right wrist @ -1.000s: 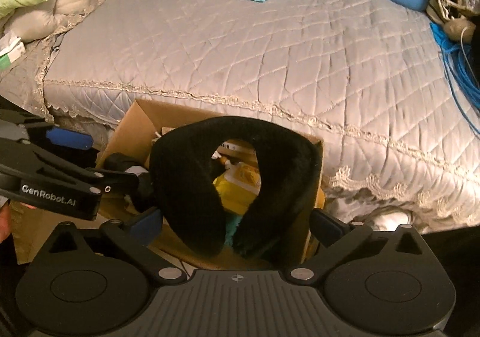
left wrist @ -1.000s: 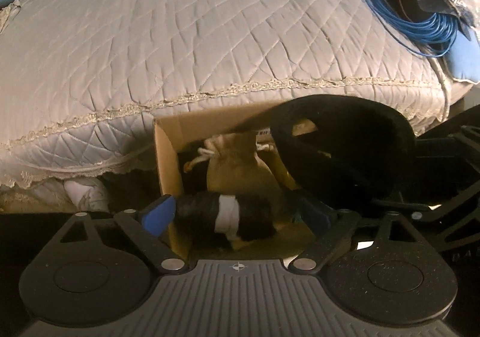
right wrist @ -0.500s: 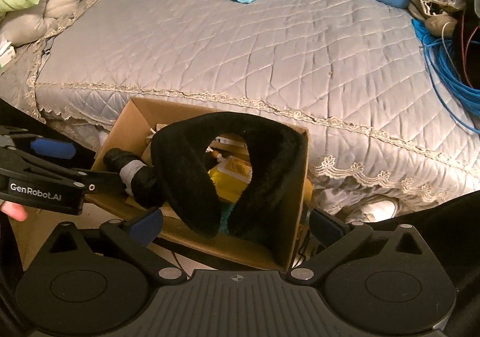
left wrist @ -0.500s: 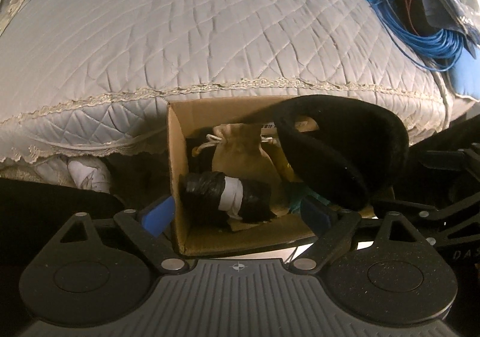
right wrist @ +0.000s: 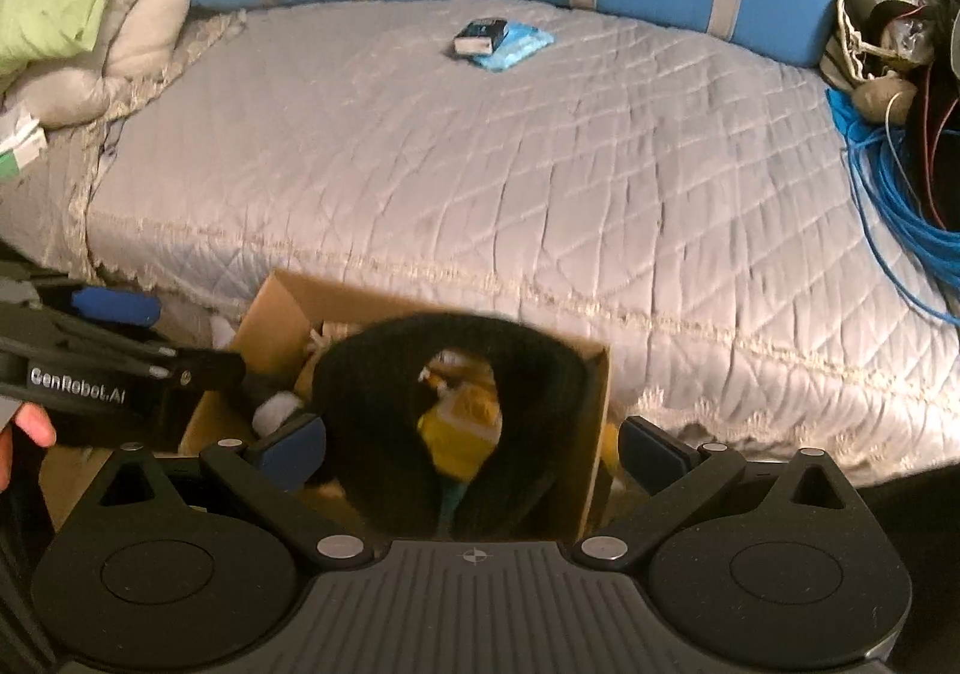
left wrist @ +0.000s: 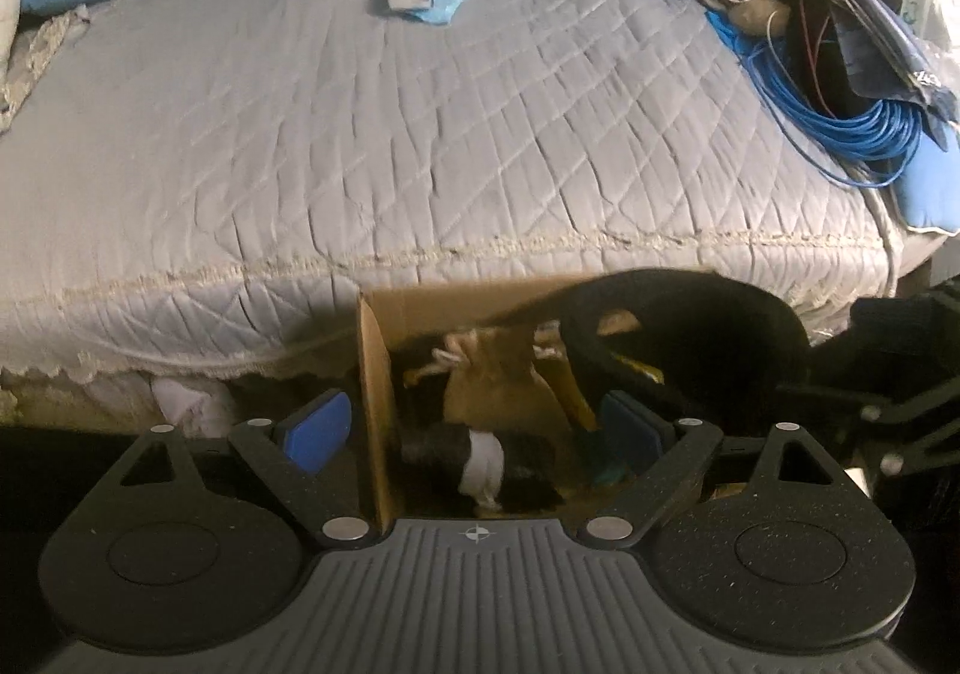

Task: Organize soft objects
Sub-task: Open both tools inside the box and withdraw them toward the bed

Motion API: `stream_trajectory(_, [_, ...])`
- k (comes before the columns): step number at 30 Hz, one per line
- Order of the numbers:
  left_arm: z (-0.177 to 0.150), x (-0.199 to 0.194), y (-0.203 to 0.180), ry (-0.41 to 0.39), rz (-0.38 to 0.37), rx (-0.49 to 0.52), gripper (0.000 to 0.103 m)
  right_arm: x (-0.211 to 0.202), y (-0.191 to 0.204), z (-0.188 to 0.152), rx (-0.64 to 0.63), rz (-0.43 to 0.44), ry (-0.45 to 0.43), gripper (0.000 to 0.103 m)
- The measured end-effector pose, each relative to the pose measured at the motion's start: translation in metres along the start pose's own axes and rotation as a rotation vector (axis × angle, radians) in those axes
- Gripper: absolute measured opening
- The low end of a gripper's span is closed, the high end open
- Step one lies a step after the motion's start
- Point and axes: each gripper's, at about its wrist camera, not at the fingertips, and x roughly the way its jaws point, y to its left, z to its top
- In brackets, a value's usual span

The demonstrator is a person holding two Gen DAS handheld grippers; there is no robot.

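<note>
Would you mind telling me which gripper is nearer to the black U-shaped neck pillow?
Right. The right gripper has the black U-shaped neck pillow between its open fingers; the left gripper sits off to the pillow's left, over the cardboard box.

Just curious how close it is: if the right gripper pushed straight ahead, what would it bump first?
Probably the black plush U-shaped neck pillow lying between the open right gripper fingers, over the brown cardboard box; depth is unclear.
</note>
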Motion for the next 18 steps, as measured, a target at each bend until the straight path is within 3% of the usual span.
stream_trajectory(10, [0.031, 0.005, 0.015, -0.099, -0.001, 0.001, 0.092, 0.02, -0.021, 0.04, 0.004, 0.017, -0.126, 0.103])
stream_trajectory(18, [0.064, 0.019, 0.029, -0.165, 0.0, -0.012, 0.092, 0.045, -0.049, 0.076, 0.021, -0.074, -0.184, 0.103])
